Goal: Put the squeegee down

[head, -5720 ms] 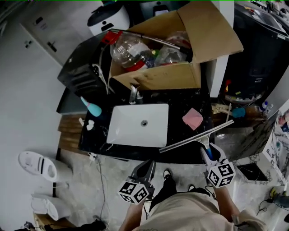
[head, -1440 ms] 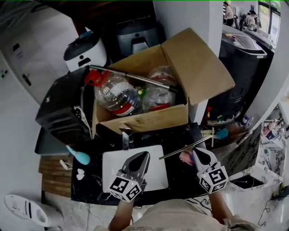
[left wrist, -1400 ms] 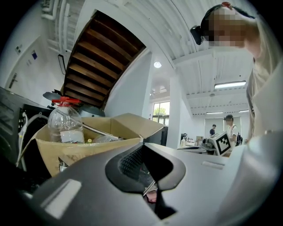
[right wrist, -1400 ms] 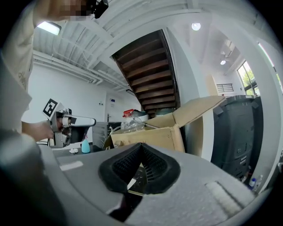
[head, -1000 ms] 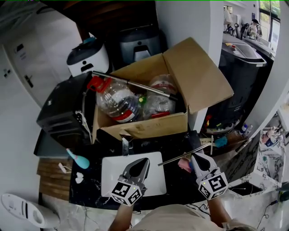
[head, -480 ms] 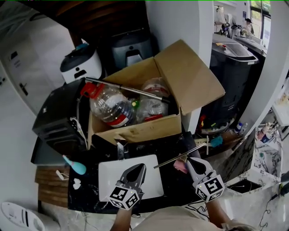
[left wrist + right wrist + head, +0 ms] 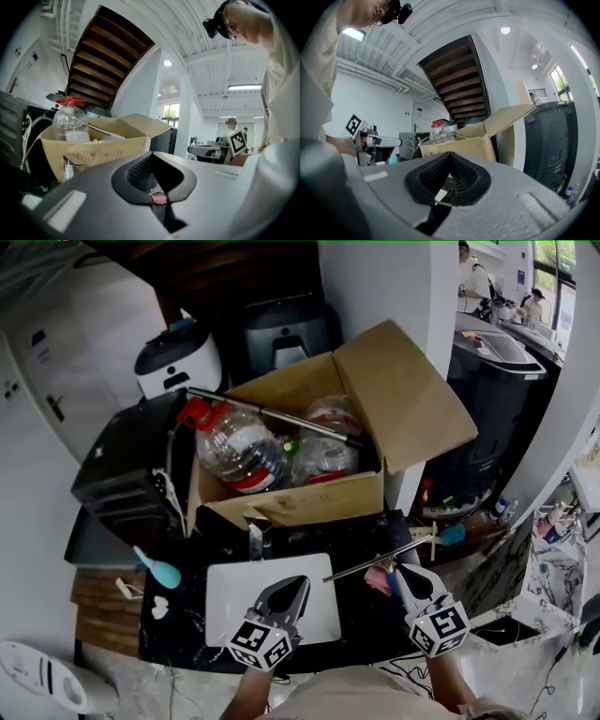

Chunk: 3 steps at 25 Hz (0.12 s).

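Squeegee (image 7: 373, 564) is grasped by its handle between the right gripper (image 7: 401, 572) fingers, blade reaching left over the counter (image 7: 183, 629); left gripper (image 7: 298, 583) fingers clenched, empty.

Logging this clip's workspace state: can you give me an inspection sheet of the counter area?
Surface: black counter with a white sink.
Job's things: squeegee in the right gripper's hold, not yet put down.
Clutter: pink cloth by the squeegee; teal brush at left; open cardboard box of bottles at the back.
Grippers: right gripper shut on the squeegee; left gripper shut, empty, over the sink.
Cables: white cable beside the black appliance.
Surroundings: white appliance behind; people far right.
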Available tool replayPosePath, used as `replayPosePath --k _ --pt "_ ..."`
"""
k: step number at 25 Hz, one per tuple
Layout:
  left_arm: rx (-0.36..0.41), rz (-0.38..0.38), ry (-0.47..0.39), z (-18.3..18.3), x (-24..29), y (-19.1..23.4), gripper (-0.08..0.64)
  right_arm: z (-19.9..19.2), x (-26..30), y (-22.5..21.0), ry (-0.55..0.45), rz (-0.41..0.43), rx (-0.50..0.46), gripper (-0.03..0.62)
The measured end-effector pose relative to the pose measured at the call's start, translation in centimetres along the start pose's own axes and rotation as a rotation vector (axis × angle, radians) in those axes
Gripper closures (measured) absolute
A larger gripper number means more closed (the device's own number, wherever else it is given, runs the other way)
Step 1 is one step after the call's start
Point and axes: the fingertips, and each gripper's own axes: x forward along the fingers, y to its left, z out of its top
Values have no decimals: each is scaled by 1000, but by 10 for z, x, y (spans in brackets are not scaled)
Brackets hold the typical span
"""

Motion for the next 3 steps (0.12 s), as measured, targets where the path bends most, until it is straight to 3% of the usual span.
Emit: replayPosePath --k 3 --pt "6 -6 -4 2 2 3 543 4 4 -2 -15 -8 -7 591"
